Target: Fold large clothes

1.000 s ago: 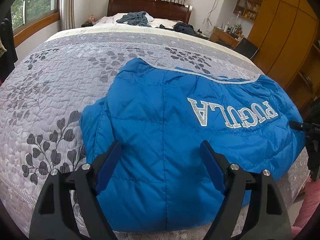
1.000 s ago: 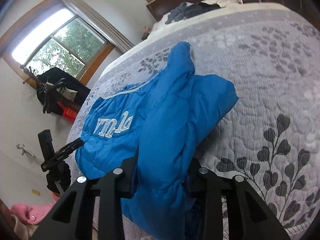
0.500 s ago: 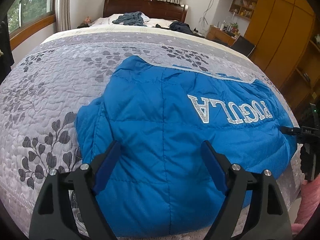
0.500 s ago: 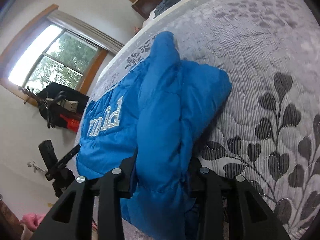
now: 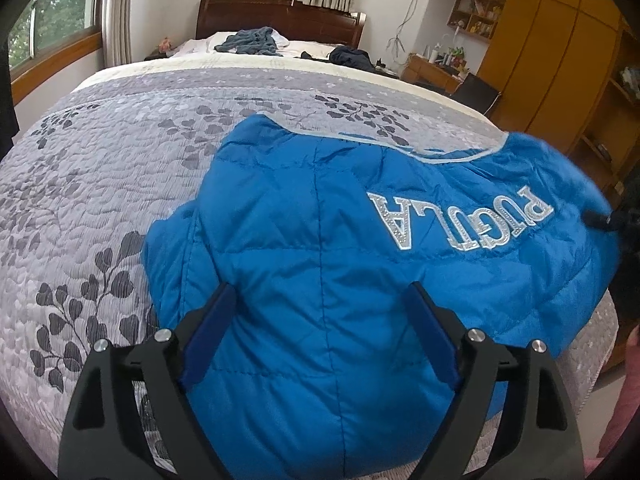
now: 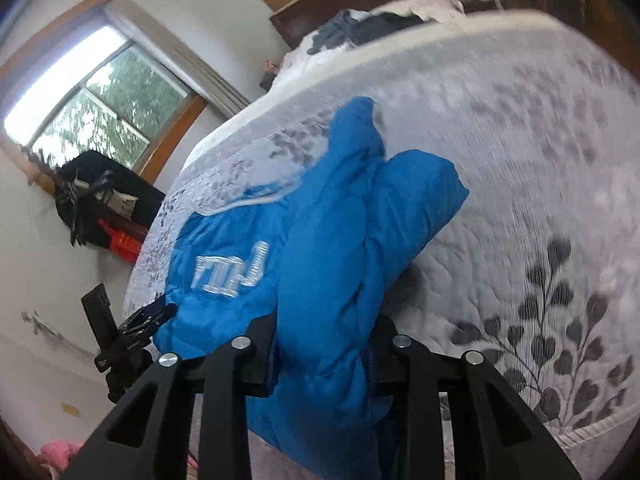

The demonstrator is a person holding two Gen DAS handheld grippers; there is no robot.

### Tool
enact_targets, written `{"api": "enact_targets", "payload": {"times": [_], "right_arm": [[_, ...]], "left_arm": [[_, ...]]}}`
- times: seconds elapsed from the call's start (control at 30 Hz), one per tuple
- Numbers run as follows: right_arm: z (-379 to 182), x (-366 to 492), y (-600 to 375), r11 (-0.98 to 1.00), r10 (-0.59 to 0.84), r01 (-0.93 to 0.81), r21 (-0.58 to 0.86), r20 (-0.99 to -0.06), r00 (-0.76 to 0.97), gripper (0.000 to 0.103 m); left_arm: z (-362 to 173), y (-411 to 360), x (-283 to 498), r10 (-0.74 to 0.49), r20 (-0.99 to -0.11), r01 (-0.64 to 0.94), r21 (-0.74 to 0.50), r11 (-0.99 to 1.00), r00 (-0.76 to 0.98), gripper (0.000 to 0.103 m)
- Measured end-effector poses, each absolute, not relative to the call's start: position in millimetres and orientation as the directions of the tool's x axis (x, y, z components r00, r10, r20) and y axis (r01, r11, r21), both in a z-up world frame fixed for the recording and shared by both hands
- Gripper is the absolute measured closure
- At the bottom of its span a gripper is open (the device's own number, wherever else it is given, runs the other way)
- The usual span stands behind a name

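Note:
A blue quilted down jacket [image 5: 328, 240] with silver letters lies back-up on the grey leaf-patterned bedspread [image 5: 100, 184], near the bed's foot. My left gripper [image 5: 320, 332] hovers just above its hem, jaws wide open and holding nothing. In the right wrist view the same jacket [image 6: 240, 248] has a bunched sleeve or side fold [image 6: 332, 280] lifted up, and my right gripper [image 6: 320, 352] is shut on that fold. The view is blurred by motion.
Crumpled dark clothes [image 5: 252, 40] lie by the pillows at the wooden headboard. A wooden wardrobe [image 5: 560, 60] and a desk [image 5: 432, 68] stand to the right of the bed. A black tripod stand [image 6: 116, 344] is at the bed's corner, windows on the left wall.
The left gripper has stayed open over the hem, and its view has shifted slightly. The right gripper, still clamped on the blue fold, has swung with it, and its view is now blurred.

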State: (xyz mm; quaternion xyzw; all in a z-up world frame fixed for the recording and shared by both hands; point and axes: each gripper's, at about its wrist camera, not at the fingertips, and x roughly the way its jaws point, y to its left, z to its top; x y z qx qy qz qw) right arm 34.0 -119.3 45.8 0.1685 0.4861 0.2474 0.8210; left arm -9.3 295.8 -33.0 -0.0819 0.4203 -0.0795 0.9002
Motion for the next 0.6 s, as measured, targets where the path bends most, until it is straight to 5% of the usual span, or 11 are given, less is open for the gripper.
{"api": "enact_targets", "payload": {"times": [0.27,0.6], "right_arm": [[116.5,29.3,-8.3,0.853,0.481,-0.426,0.302,-0.771,0.417,0.072],[122.6,25.0,115.5,0.793,0.367,-0.603,0.082,-0.855,0.366,0.072]], "left_arm": [[1.5,310.1,-32.5,-0.277,-0.679,0.157,-0.234,0.960,0.680,0.019],[6.6,345.0,-46.2,-0.331,-0.655,0.160,-0.307,0.938,0.679,0.019]]}}
